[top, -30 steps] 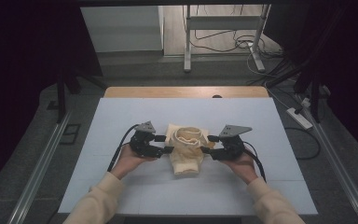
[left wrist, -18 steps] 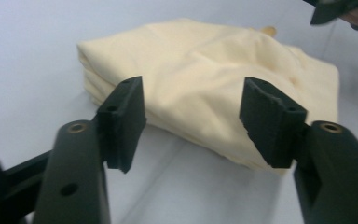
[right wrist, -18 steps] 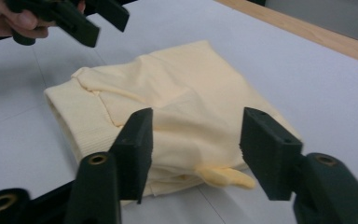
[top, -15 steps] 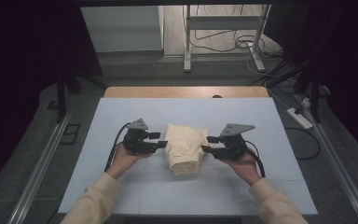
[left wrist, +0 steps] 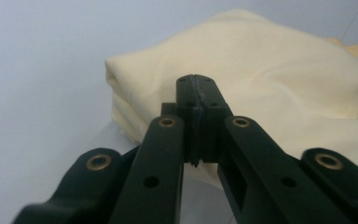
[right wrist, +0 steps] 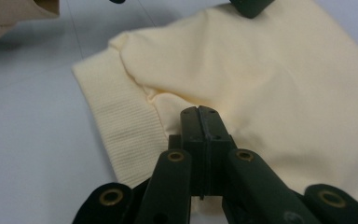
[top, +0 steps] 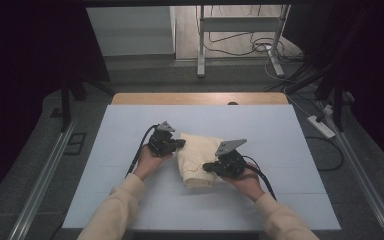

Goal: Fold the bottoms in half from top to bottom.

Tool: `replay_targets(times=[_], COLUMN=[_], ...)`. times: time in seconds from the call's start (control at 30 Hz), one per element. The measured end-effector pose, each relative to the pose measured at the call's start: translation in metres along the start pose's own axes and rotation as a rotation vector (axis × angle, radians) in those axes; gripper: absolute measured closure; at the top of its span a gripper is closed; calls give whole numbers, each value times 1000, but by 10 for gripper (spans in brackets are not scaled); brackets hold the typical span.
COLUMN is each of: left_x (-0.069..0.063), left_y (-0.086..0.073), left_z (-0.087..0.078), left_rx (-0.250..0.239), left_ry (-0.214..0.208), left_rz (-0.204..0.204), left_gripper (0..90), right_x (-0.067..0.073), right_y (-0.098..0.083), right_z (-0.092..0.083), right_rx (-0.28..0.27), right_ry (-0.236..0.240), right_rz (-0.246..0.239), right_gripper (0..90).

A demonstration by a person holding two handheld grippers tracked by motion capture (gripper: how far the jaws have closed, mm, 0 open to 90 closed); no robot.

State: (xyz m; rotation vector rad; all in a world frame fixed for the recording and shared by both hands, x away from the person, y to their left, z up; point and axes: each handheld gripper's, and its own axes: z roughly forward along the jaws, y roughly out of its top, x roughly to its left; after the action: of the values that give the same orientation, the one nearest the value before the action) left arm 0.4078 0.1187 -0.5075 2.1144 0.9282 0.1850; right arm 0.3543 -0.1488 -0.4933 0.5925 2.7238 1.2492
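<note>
On the pale table [top: 130,200], closed tongs [top: 182,144] flank folded cream garment [top: 200,155].

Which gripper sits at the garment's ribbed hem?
The right gripper: its shut jaws sit by the ribbed hem of the cream garment. The left gripper faces a plain folded edge.

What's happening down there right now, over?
Left claw and right claw both just closed, nothing pinched between them. Folded cream garment lies flat on the table. Nothing in the way.
</note>
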Motion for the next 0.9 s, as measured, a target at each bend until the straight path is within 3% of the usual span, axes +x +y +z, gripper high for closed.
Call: replay_targets(times=[0.2, 0.33, 0.6, 0.9], left_x=[1, 2, 2, -2], left_y=[-3, -5, -5, -3], left_z=[7, 8, 8, -4], left_rx=[33, 32, 35, 13], left_ry=[-5, -25, -29, -20], left_rz=[-6, -26, -28, -13], left_gripper=[883, 883, 883, 883], right_x=[-2, -3, -4, -4], right_y=[-12, -15, -15, -12], right_z=[-1, 1, 0, -6], right_rx=[-6, -17, -17, -23], right_ry=[-14, -16, -16, -22], right_rz=[22, 41, 45, 36], right_gripper=[892, 893, 892, 891])
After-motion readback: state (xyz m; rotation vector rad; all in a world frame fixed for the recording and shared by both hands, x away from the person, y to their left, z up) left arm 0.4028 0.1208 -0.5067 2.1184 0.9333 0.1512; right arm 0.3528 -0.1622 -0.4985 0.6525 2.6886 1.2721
